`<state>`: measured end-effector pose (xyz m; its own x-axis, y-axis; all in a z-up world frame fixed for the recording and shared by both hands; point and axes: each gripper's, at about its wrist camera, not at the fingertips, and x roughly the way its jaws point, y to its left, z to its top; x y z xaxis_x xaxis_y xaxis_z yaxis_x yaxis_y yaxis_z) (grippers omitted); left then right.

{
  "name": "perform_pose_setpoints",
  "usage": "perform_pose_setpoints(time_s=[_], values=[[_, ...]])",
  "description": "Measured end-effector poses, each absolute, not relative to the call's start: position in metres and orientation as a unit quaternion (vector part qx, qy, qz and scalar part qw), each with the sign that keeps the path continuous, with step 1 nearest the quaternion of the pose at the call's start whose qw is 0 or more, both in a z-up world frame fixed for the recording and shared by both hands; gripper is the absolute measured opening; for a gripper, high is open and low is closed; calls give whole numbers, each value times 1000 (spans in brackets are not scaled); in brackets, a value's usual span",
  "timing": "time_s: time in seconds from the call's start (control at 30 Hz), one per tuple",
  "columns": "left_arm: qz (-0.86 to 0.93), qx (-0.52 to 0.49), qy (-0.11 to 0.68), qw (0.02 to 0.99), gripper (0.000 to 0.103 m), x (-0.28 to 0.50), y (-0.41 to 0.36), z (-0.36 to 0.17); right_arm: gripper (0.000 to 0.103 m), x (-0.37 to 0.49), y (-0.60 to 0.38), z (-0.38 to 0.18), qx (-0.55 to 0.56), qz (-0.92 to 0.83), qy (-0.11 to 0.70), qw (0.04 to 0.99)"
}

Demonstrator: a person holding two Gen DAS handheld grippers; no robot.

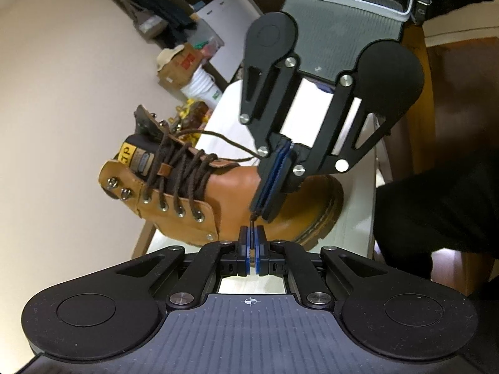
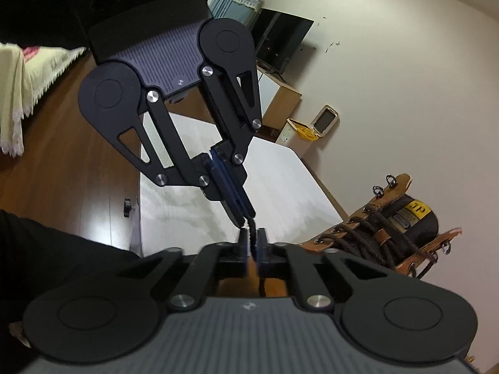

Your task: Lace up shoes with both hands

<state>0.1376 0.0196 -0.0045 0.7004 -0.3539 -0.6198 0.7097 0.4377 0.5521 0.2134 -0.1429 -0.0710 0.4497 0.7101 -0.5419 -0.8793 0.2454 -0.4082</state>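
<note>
The blue-padded fingers of the left gripper [image 1: 251, 244] are pressed together on the tip of the dark brown braided lace [image 1: 230, 143]. Just at 12 o'clock of them in the left wrist view, the same lace end is pinched by the closed fingers of the right gripper [image 1: 261, 210], so both grips sit nearly touching on one short stretch. From there the lace is run up toward 10 o'clock to the upper hooks of the tan leather work boot [image 1: 218, 199], which is laid on its side on the white table [image 2: 193, 199], its lower eyelets criss-crossed. Judged from this, the aglet could be pulled free if the grippers are drawn apart, or the boot dragged across the table when slack is used up.
</note>
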Motion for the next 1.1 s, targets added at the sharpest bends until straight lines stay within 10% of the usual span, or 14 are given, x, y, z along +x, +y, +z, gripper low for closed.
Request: perform_pose_setpoints(time_s=[1.1], values=[[-241,231,151,931,7,265,64,11,3,258,-52,-13,-410,224,166,869]])
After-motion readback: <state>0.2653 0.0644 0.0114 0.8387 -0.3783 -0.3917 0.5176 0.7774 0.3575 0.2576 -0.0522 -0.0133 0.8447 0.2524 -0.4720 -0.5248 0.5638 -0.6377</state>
